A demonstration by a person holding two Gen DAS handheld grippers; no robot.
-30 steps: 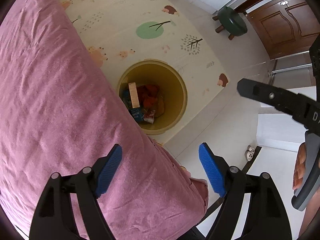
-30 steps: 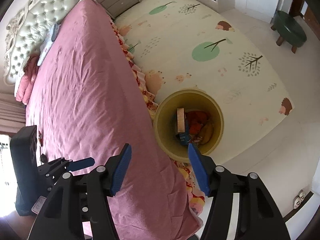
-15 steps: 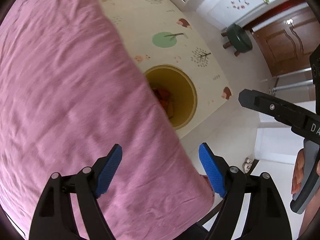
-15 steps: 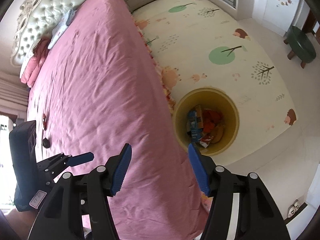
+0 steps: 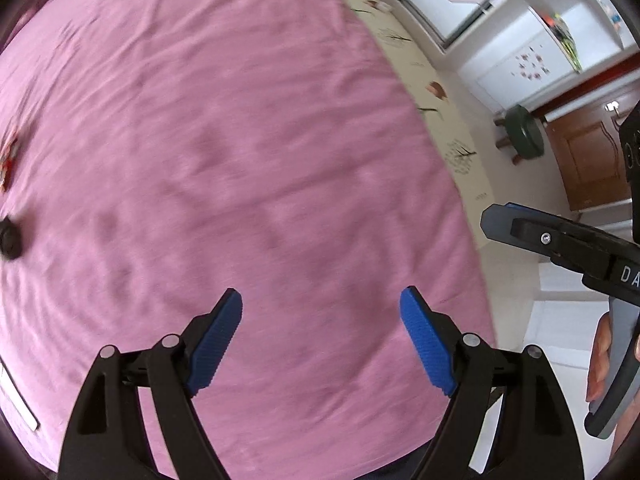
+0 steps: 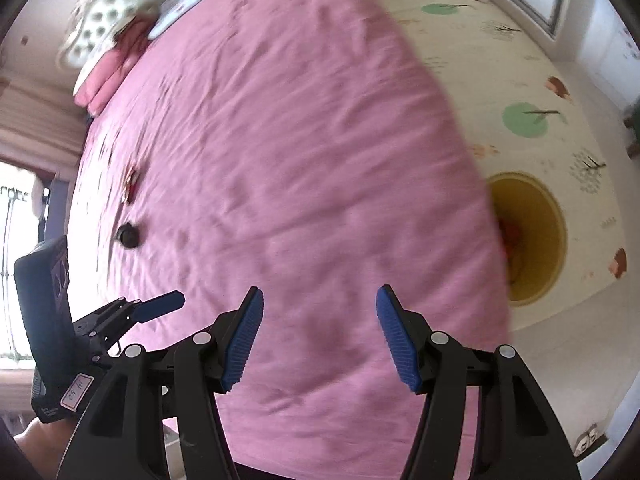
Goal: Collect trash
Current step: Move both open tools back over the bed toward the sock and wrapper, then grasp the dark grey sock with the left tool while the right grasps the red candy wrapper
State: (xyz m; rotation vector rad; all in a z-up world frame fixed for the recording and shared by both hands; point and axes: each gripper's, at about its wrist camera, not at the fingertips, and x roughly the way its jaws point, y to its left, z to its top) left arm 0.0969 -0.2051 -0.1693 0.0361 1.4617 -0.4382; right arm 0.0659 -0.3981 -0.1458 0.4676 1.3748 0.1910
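Note:
A small black piece of trash [image 6: 128,235] lies on the pink bedspread [image 6: 280,140], far left; it also shows at the left edge of the left wrist view [image 5: 10,237]. A red-and-white wrapper [image 6: 131,183] lies just beyond it, also seen in the left wrist view [image 5: 7,158]. The yellow bin [image 6: 548,240] stands on the floor at the bed's right side, with red trash inside. My left gripper [image 5: 321,304] is open and empty above the bedspread. My right gripper [image 6: 319,304] is open and empty above the bedspread.
A patterned play mat [image 6: 520,60] covers the floor right of the bed. A green stool [image 5: 524,130] and a wooden door [image 5: 588,160] are at the far right. Pillows [image 6: 104,76] and a tufted headboard [image 6: 116,12] are at the bed's far end.
Both grippers have swung left, away from the bin and over the bed. The bin has left the left wrist view. The black trash and wrapper have come into view.

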